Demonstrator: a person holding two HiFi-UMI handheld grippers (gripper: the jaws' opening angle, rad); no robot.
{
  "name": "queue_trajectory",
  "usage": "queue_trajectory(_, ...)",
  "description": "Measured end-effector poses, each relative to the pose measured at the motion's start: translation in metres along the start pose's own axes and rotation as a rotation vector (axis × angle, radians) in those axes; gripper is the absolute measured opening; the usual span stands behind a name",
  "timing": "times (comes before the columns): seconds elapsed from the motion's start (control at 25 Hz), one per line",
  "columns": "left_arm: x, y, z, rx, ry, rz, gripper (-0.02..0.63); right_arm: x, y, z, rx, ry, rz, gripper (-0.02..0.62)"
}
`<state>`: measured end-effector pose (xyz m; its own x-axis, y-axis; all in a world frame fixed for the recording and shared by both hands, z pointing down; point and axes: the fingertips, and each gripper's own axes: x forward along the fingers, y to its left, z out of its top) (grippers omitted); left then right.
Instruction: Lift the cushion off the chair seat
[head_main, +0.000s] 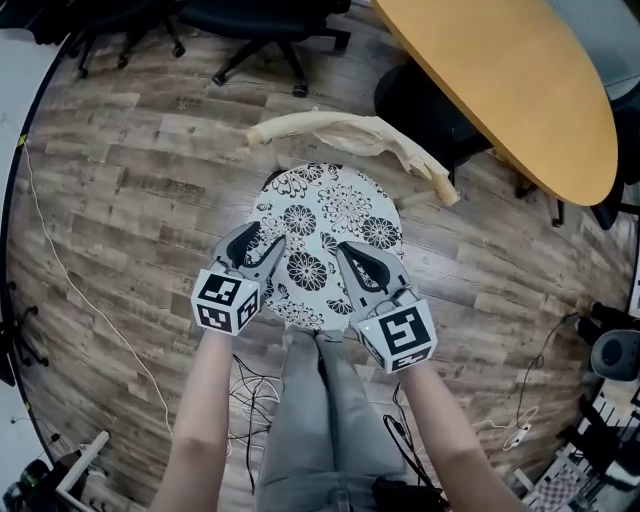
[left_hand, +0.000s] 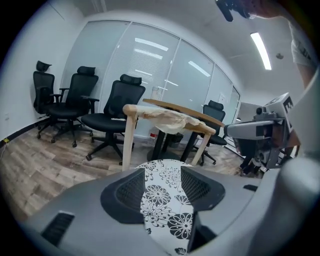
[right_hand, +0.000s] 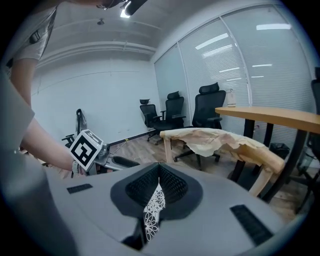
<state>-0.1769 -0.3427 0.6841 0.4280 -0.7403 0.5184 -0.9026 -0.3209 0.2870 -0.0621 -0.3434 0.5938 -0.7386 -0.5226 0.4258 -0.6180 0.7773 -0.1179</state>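
Black-and-white flowered cushion (head_main: 325, 215) lies flat on the chair seat, not yet lifted. My left claw (left_hand: 162, 185) is spread, and the cushion's near left edge shows between its jaws, unpressed. My right claw (right_hand: 159, 180) has its tips together above the near right part, pinching nothing that I can see. I judge this the approach. The right claw must open, then both should bite the rim and rise together. A cloth-draped wooden backrest (head_main: 350, 135) bounds the far side, with the desk (head_main: 500, 90) beyond it. Straight up looks free.
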Motion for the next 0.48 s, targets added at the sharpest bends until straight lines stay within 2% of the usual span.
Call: queue_trajectory(0.48,0.032,0.078,-0.099,-0.037,0.178,0.038,0.236,0.043,-0.002,-0.063,0.058,0.053,-0.027,0.026)
